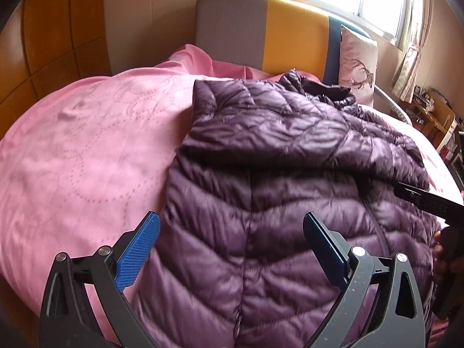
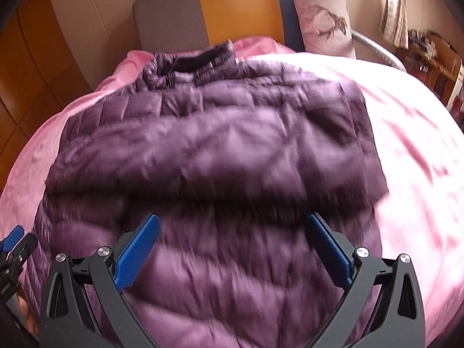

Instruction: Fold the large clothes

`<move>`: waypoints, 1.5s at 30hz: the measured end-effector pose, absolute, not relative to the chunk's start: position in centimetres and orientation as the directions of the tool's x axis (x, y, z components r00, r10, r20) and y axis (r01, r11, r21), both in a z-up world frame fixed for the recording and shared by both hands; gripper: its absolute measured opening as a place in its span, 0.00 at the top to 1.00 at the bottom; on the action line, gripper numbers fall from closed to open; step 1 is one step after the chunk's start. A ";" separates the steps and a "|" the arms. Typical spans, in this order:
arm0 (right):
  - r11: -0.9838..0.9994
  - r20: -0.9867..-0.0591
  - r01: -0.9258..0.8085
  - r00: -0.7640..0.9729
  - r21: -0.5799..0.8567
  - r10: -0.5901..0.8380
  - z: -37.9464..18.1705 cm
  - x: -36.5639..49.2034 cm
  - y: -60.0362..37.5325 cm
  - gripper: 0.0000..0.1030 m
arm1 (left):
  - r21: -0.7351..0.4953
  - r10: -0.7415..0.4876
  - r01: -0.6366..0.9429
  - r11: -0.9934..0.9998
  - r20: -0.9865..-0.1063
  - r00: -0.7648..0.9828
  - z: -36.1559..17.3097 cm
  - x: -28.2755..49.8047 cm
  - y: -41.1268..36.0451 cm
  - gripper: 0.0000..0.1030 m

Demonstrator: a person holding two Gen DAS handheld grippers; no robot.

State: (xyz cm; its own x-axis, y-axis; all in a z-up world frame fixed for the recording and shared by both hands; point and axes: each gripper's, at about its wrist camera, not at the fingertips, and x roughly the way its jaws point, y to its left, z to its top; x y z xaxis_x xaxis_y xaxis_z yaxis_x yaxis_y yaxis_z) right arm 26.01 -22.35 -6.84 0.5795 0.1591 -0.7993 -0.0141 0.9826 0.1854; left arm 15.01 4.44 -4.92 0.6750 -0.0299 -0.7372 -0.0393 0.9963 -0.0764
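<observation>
A puffy, quilted purple jacket [image 1: 290,179] lies on the bed's smooth pink cover [image 1: 87,150], sleeves folded across. Both the left claw [image 1: 232,249] and right claw [image 2: 232,249] hover spread above it, empty.

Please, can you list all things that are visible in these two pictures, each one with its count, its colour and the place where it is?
puffer jacket: one, dark purple, quilted, lying on the bed with sleeves folded across its upper part, collar toward the headboard.
bedspread: one, pink, stitched with circles, under the jacket.
headboard: one, panels of grey, yellow and blue, at the far end of the bed.
pillow: one, pale pink with a deer print, leaning on the headboard's blue end.
curtains: pink patterned, at the window.
wardrobe: wooden, orange-brown, left of the bed.
shelves: wooden, cluttered, far right; contents too small to tell.
left gripper: one, black with blue pads, open above the jacket's lower part.
right gripper: one, same colours, open above the jacket.
</observation>
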 end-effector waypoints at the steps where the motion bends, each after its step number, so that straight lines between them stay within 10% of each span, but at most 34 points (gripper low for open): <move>1: 0.982 -0.802 -0.008 0.576 0.187 0.158 -7.0 25.4 -22.6 0.02 | -0.074 -0.028 -0.040 0.996 -0.739 0.674 -5.0 14.8 4.5 0.05; 20: 0.950 -0.797 0.100 0.574 0.296 0.188 -8.1 14.6 -31.4 0.02 | -0.186 -0.155 0.003 0.982 -0.806 0.572 -8.1 8.2 9.0 0.06; 24: 0.921 -0.794 0.060 0.530 0.385 0.297 -8.5 10.9 -32.6 0.02 | -0.271 -0.237 0.015 0.963 -0.813 0.531 -8.1 6.0 11.0 0.23; 36: 0.870 -0.810 -0.052 0.342 0.490 0.477 -11.3 4.8 -31.1 0.24 | -0.493 -0.462 0.034 0.869 -0.786 0.410 -11.0 1.5 11.9 0.32; 41: 0.857 -0.815 -0.099 0.268 0.506 0.513 -11.0 5.1 -30.1 0.78 | -0.489 -0.493 0.118 0.864 -0.778 0.390 -9.9 1.4 10.9 0.86; 45: 0.807 -0.743 -0.175 0.319 0.565 0.589 -7.4 5.3 -29.3 0.88 | -0.542 -0.563 0.176 0.822 -0.721 0.405 -7.5 1.8 11.3 0.89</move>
